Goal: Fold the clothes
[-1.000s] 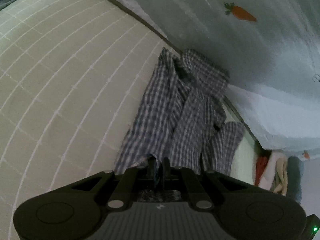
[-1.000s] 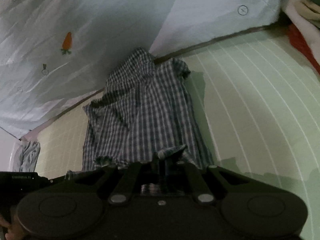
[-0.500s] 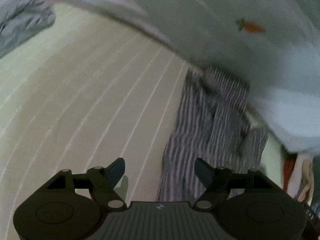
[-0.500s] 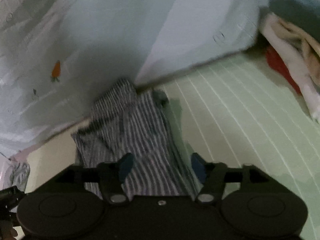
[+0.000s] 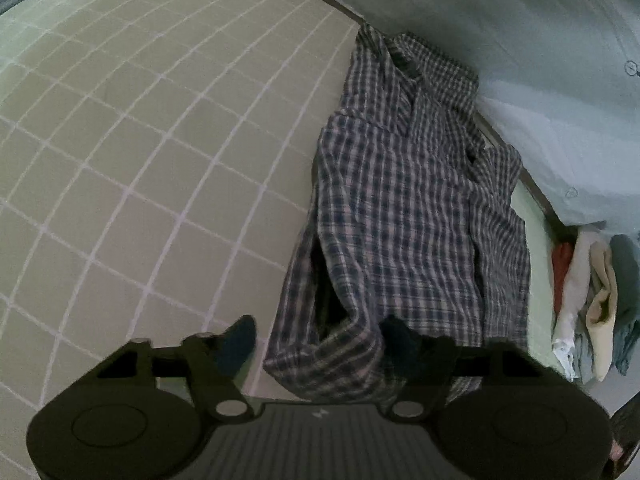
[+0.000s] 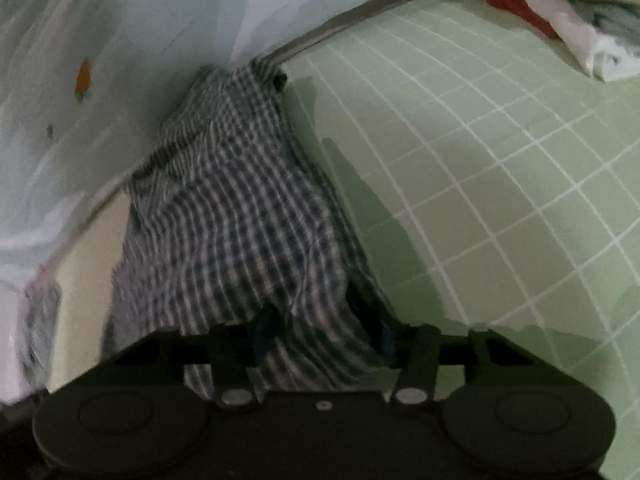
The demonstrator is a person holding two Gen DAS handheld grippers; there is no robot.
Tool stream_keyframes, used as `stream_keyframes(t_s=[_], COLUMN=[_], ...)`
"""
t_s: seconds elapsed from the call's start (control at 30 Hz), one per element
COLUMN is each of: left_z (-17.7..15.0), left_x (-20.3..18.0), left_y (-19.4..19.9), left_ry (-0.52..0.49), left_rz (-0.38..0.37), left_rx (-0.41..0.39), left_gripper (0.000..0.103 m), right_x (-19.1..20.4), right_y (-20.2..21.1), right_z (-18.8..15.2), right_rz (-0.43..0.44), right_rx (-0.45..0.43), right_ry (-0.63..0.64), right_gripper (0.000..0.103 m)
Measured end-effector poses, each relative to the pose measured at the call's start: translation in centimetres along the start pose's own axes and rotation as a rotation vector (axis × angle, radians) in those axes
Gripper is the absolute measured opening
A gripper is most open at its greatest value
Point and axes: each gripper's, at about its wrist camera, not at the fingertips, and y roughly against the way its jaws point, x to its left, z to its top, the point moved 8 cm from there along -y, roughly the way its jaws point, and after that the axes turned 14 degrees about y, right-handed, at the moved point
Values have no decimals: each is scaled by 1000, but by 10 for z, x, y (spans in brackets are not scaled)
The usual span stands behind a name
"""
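Note:
A blue and white checked shirt (image 5: 404,208) lies folded lengthwise on the green gridded mat (image 5: 140,140), its collar end against the pale sheet at the back. My left gripper (image 5: 320,340) is open low over the shirt's near hem, one finger on the mat, the other over the cloth. In the right wrist view the same checked shirt (image 6: 232,220) runs away from me, and my right gripper (image 6: 324,332) stands open with the near hem lying between its fingers.
A pale sheet with carrot prints (image 5: 540,60) rises behind the mat. A pile of folded clothes (image 5: 592,304), red, cream and grey-blue, sits to the right of the shirt. Bare gridded mat (image 6: 500,180) spreads right of the shirt in the right wrist view.
Both grippers were shut on the shirt's hem a second ago; they opened and let it go. The shirt now lies flat, and both grippers have come back down to the near hem.

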Motion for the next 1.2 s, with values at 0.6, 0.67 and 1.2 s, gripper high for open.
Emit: stream_keyframes(t_s=[0.6,0.67,1.2], left_z=[-80,-82,-88], left_x=[50,57,61], left_y=[59,67,50], left_ry=[-29,-31,120], left_rz=[77,106,6], left_rx=[66,52,120], left_gripper=[20,30,67], right_x=[12,14,7], right_y=[81,88,79], right_z=[-111,-116,-120], right_rz=[33,2,-1], right_rx=[99,100,70], right_ry=[0,12,-132], right_gripper=[11,25,42])
